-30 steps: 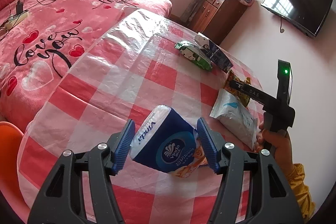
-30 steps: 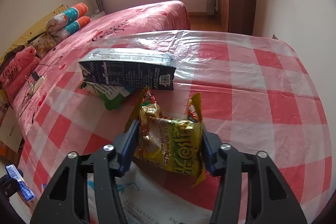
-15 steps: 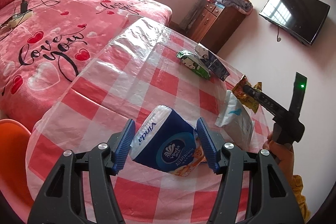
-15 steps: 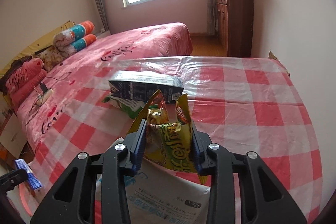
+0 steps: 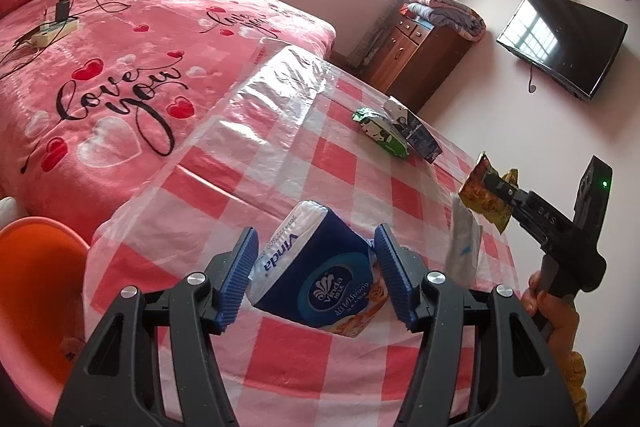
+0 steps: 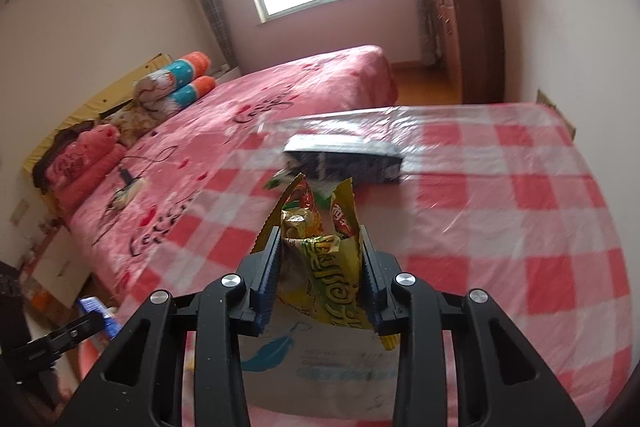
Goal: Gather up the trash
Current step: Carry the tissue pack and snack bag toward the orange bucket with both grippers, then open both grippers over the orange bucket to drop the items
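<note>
My left gripper [image 5: 316, 267] is shut on a blue Vinda tissue pack [image 5: 316, 277] and holds it above the checked table [image 5: 304, 163]. My right gripper [image 6: 320, 267] is shut on a crumpled yellow snack bag [image 6: 320, 251] and holds it lifted off the table; the bag also shows in the left wrist view [image 5: 486, 195]. A dark carton [image 6: 344, 159] and a green wrapper [image 5: 380, 133] lie together farther out on the table. A white plastic pack [image 6: 320, 375] lies just below the right gripper.
A pink bed [image 5: 120, 67] runs along the table's left side. An orange chair [image 5: 36, 291] stands at the table's near left corner. A wooden cabinet [image 5: 416, 59] and a wall TV [image 5: 560, 43] are beyond the table.
The right gripper closed tighter on the snack bag and raised it off the table. The left gripper rose and drew back with the tissue pack.
</note>
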`<state>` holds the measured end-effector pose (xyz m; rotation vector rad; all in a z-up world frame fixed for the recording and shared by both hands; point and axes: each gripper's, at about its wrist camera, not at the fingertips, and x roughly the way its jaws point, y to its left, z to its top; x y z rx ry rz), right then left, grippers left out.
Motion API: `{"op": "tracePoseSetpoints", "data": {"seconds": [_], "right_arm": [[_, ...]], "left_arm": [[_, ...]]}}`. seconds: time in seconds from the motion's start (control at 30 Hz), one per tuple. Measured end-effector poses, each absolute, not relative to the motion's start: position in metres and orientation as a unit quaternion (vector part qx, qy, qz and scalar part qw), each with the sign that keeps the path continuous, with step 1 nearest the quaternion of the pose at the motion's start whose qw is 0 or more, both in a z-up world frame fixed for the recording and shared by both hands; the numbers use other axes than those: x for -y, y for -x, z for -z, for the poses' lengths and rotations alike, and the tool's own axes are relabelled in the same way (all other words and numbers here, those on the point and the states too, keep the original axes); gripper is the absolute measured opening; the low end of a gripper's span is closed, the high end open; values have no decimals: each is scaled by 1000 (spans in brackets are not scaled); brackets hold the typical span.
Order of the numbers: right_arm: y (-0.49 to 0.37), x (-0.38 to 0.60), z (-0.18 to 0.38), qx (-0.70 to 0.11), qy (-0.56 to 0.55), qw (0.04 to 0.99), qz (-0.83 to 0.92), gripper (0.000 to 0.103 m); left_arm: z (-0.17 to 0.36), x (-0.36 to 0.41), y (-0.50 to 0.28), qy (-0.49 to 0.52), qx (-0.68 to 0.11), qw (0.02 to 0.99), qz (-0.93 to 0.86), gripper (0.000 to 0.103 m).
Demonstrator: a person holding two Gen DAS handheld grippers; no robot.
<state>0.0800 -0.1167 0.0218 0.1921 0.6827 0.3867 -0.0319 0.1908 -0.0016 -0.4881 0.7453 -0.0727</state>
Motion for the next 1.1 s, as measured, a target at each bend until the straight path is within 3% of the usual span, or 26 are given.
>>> {"op": "tracePoseSetpoints", "data": {"seconds": [0.8,1.1], "right_arm": [[-25,6,-28,-365,-80,869,-324,36],[6,-82,-22,-386,-33,827,-407,36]], "left_arm": [[4,-256,84,245,-351,903,-30,61],[18,-305,112,267,-352,893,-81,49]]}}
